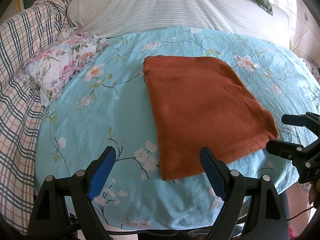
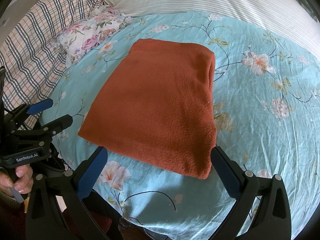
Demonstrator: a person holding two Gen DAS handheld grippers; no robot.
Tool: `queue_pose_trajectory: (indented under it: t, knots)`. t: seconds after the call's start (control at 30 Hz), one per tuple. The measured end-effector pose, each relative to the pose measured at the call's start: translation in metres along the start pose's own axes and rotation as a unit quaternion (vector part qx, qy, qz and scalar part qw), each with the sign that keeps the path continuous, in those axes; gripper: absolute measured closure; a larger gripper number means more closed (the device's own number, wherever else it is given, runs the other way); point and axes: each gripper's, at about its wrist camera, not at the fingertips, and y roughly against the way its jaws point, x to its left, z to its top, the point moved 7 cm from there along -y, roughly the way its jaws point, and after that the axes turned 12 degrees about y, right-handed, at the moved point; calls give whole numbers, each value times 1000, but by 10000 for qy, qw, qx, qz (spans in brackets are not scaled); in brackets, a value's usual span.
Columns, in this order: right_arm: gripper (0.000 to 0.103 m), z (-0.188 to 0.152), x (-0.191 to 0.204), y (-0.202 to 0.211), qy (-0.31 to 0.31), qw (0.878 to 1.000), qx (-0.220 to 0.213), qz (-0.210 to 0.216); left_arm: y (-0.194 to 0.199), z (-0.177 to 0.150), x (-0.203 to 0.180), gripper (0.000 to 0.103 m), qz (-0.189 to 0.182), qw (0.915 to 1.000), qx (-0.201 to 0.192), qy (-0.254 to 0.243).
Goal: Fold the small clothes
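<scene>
Left wrist view: left gripper (image 1: 158, 160) jaws stand apart and empty above the floral bedsheet (image 1: 120, 92). The rust knit garment (image 1: 200, 108), folded into a rectangle, lies flat ahead.

Right wrist view: right gripper (image 2: 160, 164) jaws stand apart, framing the garment's near edge (image 2: 160, 160) without contact, probably clearing a finished fold.

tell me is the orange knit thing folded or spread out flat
Folded. The rust-orange knit garment lies as a neat rectangle on the floral sheet, with a doubled, rolled fold along its right edge.

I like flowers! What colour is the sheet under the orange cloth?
Light turquoise sheet with white and pink blossoms on dark branches. It shows best in the right wrist view.
</scene>
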Motion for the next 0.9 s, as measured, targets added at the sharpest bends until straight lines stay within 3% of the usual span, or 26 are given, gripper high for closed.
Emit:
queue_pose_trajectory:
  t: [0.9]
  knots:
    - [0, 10, -13, -4, -64, 10000, -26, -60, -4, 14, -6, 17, -60, 10000, -62, 31]
